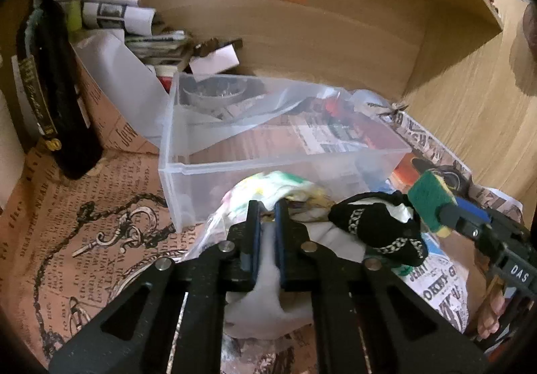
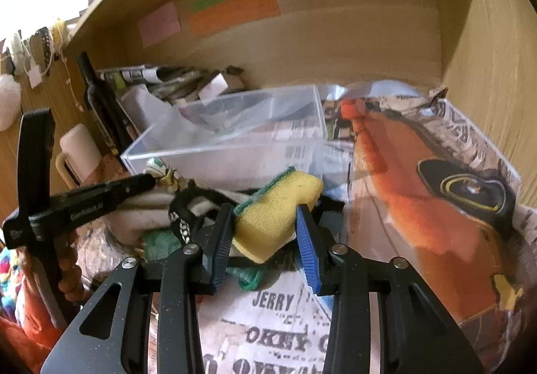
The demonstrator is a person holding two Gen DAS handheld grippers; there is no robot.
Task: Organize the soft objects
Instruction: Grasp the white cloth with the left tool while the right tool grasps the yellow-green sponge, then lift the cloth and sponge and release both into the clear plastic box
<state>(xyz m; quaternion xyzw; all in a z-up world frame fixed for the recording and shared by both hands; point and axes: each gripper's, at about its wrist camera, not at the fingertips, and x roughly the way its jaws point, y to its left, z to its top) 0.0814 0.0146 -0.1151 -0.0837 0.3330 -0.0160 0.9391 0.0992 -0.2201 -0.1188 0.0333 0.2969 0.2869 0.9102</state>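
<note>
My left gripper (image 1: pixel 266 206) is shut on a white cloth (image 1: pixel 265 303) that hangs between its blue pads, just in front of a clear plastic bin (image 1: pixel 208 166). A pastel printed cloth (image 1: pixel 268 184) and a black patterned sock (image 1: pixel 379 226) lie beside it. My right gripper (image 2: pixel 265 213) is shut on a yellow sponge with a green scouring side (image 2: pixel 278 209); it also shows in the left wrist view (image 1: pixel 429 196). The left gripper (image 2: pixel 147 181) enters the right wrist view from the left, over the white cloth (image 2: pixel 141 209). The bin (image 2: pixel 208 152) stands behind the sponge.
A dark bottle (image 1: pixel 57 98) stands at the left beside a paper bag with rolled papers (image 1: pixel 114 14). Printed newspaper (image 1: pixel 84 223) lines the shelf. Wooden walls (image 1: pixel 302 38) close the back and right. A cream mug (image 2: pixel 80 149) and a green cloth (image 2: pixel 157 241) sit at left.
</note>
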